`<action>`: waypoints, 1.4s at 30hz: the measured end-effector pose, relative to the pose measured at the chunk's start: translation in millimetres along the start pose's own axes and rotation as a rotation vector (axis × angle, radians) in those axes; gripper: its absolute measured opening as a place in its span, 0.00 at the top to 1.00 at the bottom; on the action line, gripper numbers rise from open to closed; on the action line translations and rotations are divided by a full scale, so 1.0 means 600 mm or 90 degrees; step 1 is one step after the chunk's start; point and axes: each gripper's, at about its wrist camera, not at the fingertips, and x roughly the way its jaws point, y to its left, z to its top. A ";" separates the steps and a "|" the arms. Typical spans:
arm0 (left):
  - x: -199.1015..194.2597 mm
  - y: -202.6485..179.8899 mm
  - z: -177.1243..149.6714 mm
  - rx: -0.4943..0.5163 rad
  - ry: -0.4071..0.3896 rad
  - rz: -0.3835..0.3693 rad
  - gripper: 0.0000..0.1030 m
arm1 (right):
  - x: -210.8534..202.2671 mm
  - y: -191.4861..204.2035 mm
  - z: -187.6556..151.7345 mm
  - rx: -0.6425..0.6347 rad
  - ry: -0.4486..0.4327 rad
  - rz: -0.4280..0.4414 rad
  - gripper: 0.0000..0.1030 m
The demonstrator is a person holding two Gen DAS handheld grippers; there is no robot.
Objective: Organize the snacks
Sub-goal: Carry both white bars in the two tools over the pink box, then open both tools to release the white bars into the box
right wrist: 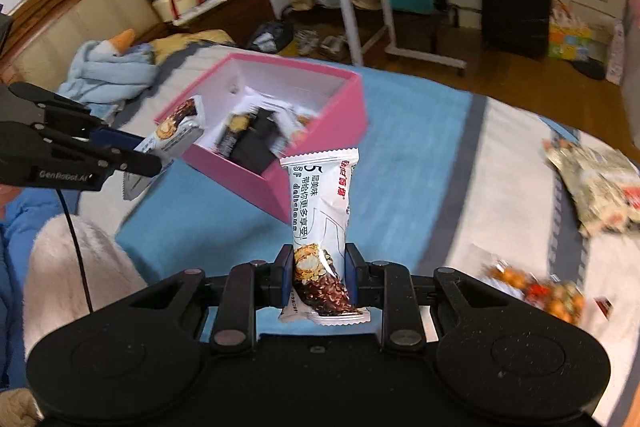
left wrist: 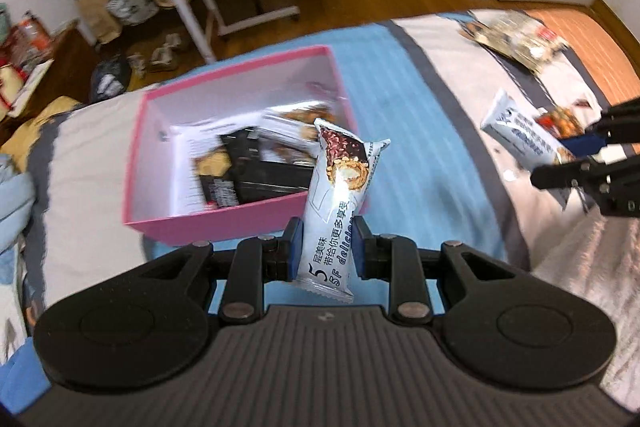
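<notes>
While we are clamping a wafer bar in each hand, the left fingers (left wrist: 326, 247) are pinching the left wafer bar (left wrist: 340, 199) at its printed lower half, chocolate picture pointing away, and the right fingers (right wrist: 316, 277) are gripping the right wafer bar (right wrist: 320, 223) over its chocolate end, so its text end is standing up. We are holding both near one end, probably so the free end can drop in first. Beyond the fingers, the pink box (left wrist: 138, 147) is sitting open on the blue stripe of the bed cover (left wrist: 420, 131), already holding dark and pale wrappers, so we are judging it the collecting place. Both bars are hanging in the air just short of its near wall. Well off to the side, loose snack packets (right wrist: 600, 187) and a nut packet (right wrist: 536, 295) are lying on the bed, not yet gathered.
</notes>
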 end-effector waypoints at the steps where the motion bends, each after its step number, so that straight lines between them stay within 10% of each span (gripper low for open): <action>1: -0.003 0.015 0.000 -0.012 -0.005 0.005 0.76 | 0.007 0.011 0.011 -0.005 -0.004 0.011 0.71; 14: 0.103 0.141 0.017 -0.191 -0.062 -0.051 0.76 | 0.168 0.098 0.137 -0.107 -0.037 0.017 0.71; 26: 0.264 0.180 0.022 -0.270 -0.019 0.018 0.77 | 0.313 0.098 0.146 -0.161 0.010 -0.006 0.71; 34: 0.271 0.178 0.014 -0.258 -0.038 0.022 0.75 | 0.328 0.090 0.149 -0.163 -0.002 0.001 0.52; 42: 0.191 0.155 0.003 -0.240 -0.090 0.016 0.60 | 0.203 0.060 0.146 -0.108 -0.040 -0.027 0.49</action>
